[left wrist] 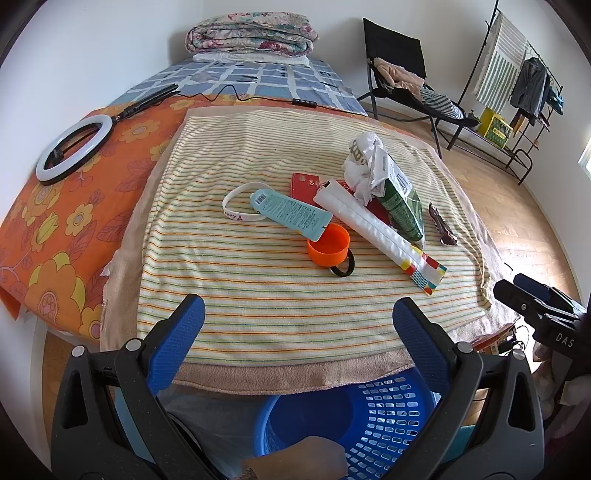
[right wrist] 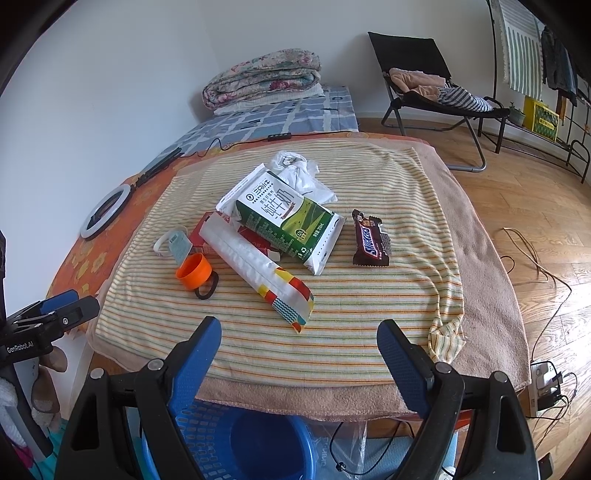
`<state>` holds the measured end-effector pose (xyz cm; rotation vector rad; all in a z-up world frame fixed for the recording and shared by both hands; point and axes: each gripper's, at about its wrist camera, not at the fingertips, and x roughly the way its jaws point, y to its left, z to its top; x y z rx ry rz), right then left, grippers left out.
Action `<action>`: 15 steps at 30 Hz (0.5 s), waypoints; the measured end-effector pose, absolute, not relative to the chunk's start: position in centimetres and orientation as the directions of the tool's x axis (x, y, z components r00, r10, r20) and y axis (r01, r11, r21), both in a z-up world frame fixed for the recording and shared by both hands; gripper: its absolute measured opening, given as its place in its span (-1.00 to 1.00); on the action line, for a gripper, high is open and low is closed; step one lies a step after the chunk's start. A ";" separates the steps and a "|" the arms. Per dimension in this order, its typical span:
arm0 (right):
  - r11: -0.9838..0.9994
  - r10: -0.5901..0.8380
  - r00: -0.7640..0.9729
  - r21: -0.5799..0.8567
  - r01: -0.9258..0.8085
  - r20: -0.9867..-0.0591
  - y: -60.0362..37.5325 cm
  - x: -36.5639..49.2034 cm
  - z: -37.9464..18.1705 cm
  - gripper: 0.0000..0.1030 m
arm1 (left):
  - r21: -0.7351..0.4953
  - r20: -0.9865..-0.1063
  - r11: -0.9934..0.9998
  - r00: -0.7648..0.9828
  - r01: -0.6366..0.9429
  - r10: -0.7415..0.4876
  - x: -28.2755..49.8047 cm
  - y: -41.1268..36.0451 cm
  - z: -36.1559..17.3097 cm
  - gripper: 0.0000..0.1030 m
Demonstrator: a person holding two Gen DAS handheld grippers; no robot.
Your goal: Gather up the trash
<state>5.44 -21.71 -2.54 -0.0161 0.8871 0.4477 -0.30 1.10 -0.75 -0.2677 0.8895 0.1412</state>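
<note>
A pile of litter lies on the striped towel (right wrist: 332, 295): a green milk carton (right wrist: 291, 225), a Snickers wrapper (right wrist: 370, 239), a long white wrapper with coloured end (right wrist: 255, 266), an orange cap (right wrist: 192, 272), a crumpled white bag (right wrist: 299, 173), a teal tube (left wrist: 291, 214), a white wristband (left wrist: 236, 205) and a black hair tie (left wrist: 341, 266). My left gripper (left wrist: 297, 317) is open and empty at the towel's near edge. My right gripper (right wrist: 299, 341) is open and empty, also at the near edge. A blue basket (left wrist: 388, 417) stands below both.
A ring light (left wrist: 74, 147) and its cable lie on the orange sheet at left. A folded quilt (left wrist: 251, 35) sits at the bed's far end. A black chair (right wrist: 432, 92) with clothes and a clothes rack (left wrist: 517, 92) stand at right. Cables and a power strip (right wrist: 546, 380) lie on the wood floor.
</note>
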 end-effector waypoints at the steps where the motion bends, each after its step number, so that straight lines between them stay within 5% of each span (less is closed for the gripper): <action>1: 0.908 0.370 0.545 0.169 -0.383 -0.752 -21.7 5.4 -2.6 0.71 | -0.171 -0.781 0.957 0.624 -0.232 0.012 -0.3 1.1 -0.9 1.00; 15: 0.913 0.359 0.510 0.180 -0.367 -0.782 -22.4 6.4 -3.2 0.70 | -0.188 -0.792 0.955 0.611 -0.229 -0.009 -0.3 1.5 -1.9 1.00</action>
